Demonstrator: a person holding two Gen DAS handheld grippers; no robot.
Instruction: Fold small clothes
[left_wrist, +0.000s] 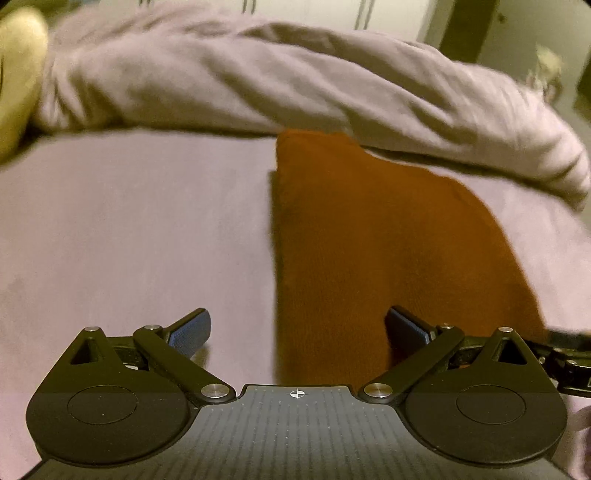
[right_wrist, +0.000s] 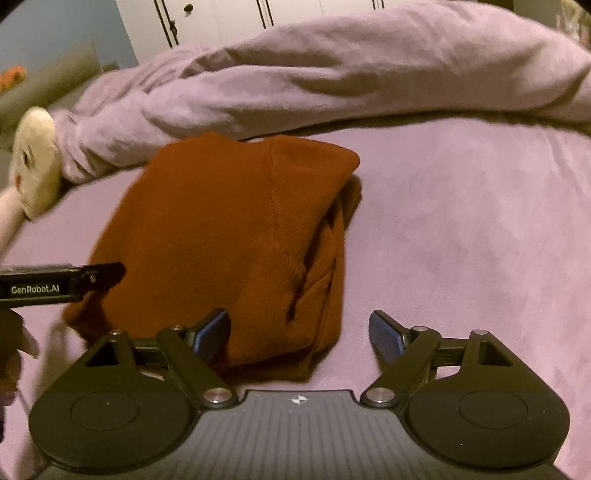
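Both your grippers, left (left_wrist: 297, 328) & right (right_wrist: 297, 332), are spread, holding nothing. Snag the sweater (right_wrist: 221, 229) edge w/ a finger and the fold could reopen.

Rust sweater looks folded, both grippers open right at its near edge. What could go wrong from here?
1. The right gripper straddles the rust sweater's near corner; closing might pinch only the top layer and pull the fold open.
2. Loose inner folds gape along its right side and could spill out if lifted.
3. The bunched duvet touches the far edge, so pushing forward may snag it.
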